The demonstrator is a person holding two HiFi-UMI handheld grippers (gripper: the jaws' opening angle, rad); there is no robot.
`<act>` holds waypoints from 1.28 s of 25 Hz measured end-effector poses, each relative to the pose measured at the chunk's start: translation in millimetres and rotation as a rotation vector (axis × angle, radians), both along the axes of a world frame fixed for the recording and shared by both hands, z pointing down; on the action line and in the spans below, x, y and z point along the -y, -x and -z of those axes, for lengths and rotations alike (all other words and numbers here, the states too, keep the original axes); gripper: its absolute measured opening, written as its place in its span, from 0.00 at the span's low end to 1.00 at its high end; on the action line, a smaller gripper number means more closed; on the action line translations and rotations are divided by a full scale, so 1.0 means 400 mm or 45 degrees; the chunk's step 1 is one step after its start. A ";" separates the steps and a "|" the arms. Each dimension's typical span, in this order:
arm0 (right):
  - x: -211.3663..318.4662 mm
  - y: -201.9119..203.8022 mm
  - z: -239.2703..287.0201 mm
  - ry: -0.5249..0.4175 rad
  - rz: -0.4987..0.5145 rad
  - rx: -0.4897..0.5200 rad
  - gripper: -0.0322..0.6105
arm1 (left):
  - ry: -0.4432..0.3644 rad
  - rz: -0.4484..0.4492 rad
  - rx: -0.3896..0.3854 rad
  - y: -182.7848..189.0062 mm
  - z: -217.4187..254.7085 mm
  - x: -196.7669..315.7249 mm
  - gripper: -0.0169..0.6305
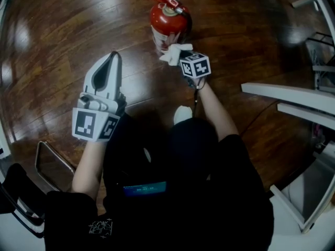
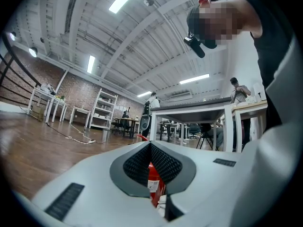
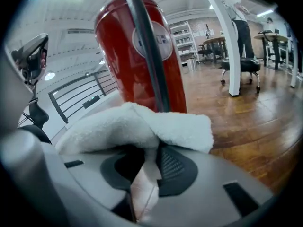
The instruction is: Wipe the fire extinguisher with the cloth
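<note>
A red fire extinguisher (image 1: pixel 166 22) with a black hose stands upright on the wooden floor at the top centre of the head view. My right gripper (image 1: pixel 180 55) is shut on a white cloth (image 1: pixel 174 53), held against the near side of the cylinder. In the right gripper view the cloth (image 3: pixel 142 126) bunches over the jaws right in front of the red body (image 3: pixel 142 56) and its hose (image 3: pixel 149 51). My left gripper (image 1: pixel 111 61) hovers to the left of the extinguisher, shut and holding nothing. The left gripper view shows a strip of the extinguisher (image 2: pixel 155 186) past the closed jaws.
Dark wooden floor (image 1: pixel 68 30) lies all around. White table frames (image 1: pixel 293 98) stand at the right, a metal chair frame (image 1: pixel 49 163) at the lower left. The left gripper view shows tables (image 2: pixel 199 112), shelving (image 2: pixel 102 110) and people far off in the room.
</note>
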State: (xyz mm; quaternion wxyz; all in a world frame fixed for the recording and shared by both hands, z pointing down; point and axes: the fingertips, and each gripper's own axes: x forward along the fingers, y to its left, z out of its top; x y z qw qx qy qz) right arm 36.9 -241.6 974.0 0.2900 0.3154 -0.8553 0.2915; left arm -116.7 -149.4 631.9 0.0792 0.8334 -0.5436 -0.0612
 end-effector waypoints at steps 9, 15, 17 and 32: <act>-0.010 -0.057 0.359 -0.243 0.043 0.293 0.20 | 0.011 -0.032 -0.027 -0.020 -0.014 0.006 0.03; 0.075 -0.160 0.609 -0.585 0.150 0.195 0.20 | 0.013 -0.058 -0.041 -0.043 -0.020 0.012 0.03; 0.120 -0.170 0.635 -0.663 0.181 0.107 0.20 | 0.013 -0.056 -0.037 -0.043 -0.019 0.015 0.03; 0.162 -0.089 0.290 -0.664 0.462 -0.375 0.20 | 0.041 -0.020 -0.025 -0.021 -0.039 0.019 0.03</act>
